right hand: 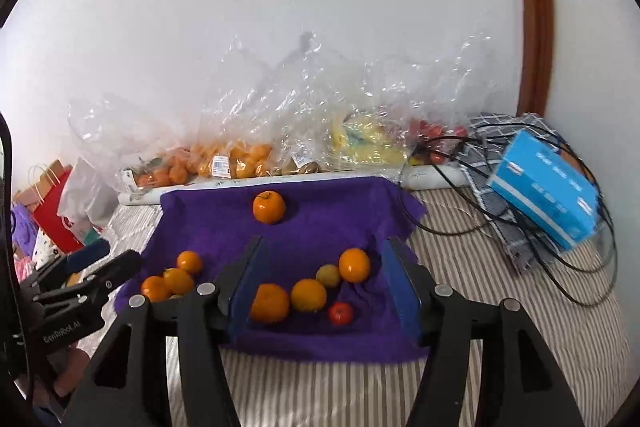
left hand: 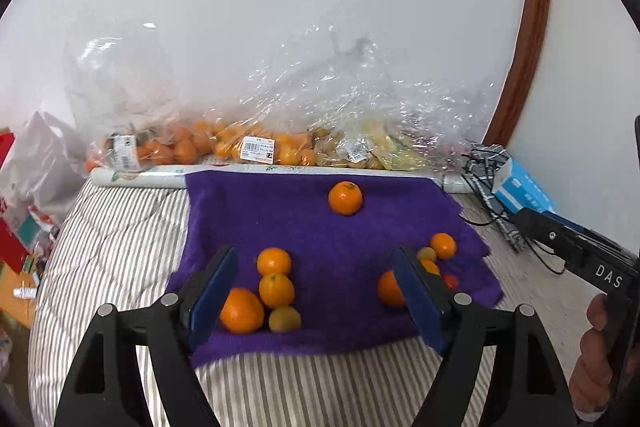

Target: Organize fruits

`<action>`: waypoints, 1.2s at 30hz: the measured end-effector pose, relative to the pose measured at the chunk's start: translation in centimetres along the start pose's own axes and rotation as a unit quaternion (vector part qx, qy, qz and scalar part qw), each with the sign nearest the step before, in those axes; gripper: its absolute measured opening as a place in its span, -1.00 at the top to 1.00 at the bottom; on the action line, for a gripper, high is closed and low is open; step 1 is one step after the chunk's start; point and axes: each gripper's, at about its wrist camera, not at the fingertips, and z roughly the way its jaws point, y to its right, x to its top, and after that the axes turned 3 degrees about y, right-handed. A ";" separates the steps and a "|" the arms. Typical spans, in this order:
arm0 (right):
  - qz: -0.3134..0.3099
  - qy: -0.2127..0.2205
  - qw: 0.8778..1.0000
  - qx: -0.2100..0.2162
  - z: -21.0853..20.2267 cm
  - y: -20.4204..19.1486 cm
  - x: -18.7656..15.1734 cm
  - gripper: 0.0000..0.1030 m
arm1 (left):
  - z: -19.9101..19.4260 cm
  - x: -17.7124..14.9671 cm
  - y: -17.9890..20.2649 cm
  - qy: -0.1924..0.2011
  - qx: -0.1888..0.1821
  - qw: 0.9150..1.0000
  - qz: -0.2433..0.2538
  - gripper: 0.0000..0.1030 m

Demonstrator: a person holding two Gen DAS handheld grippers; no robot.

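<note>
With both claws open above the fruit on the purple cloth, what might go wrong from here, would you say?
1. The left pile is packed tight; the left claw may nudge neighbours, and round fruit could roll off the purple cloth.
2. The small red fruit looks soft; the right claw could squash it.
3. The lone orange sits far back, so reaching it means passing over the right group.

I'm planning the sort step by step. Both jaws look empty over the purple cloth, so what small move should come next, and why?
Probably reach the right gripper forward to the lone round orange fruit at the far edge of the fuzzy purple cloth. It sits apart from both fruit clusters. Both grippers are open and hold nothing, and that fruit looks more in line with the right one than with the left gripper.
</note>
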 end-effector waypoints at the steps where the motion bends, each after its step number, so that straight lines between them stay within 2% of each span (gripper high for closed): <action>1: 0.002 -0.001 1.000 -0.006 -0.7 -0.1 -0.1 -0.16 | -0.8 -0.2 -0.1 0.001 0.000 1.000 -0.004 -0.61; 5: -0.006 0.015 0.999 -0.030 -4.8 -0.9 -1.1 -0.37 | -4.5 -1.3 0.1 0.010 0.013 1.000 -0.001 -0.70; 7: -0.011 0.035 0.999 -0.031 -6.8 -1.2 -1.8 -0.61 | -6.2 -1.8 0.5 0.018 0.016 1.000 0.004 -0.75; 12: -0.015 0.057 0.998 -0.022 -11.7 -1.6 -3.1 -0.95 | -10.1 -3.0 1.3 0.037 0.023 0.999 0.004 -0.88; 18: -0.005 0.058 0.998 -0.031 -16.4 -1.2 -4.8 -0.96 | -14.9 -4.2 2.8 0.056 0.024 0.998 0.002 -0.92; 22: 0.004 0.063 0.998 -0.020 -19.3 -0.8 -6.0 -0.96 | -17.2 -5.1 3.8 0.064 0.028 0.998 0.004 -0.92; 30: 0.002 0.091 0.996 -0.025 -24.4 -0.4 -7.1 -0.96 | -20.2 -6.2 5.3 0.076 0.025 0.997 0.011 -0.93; 36: -0.004 0.102 0.994 -0.033 -25.8 -0.4 -7.3 -0.96 | -20.7 -6.4 5.1 0.077 0.023 0.997 0.004 -0.93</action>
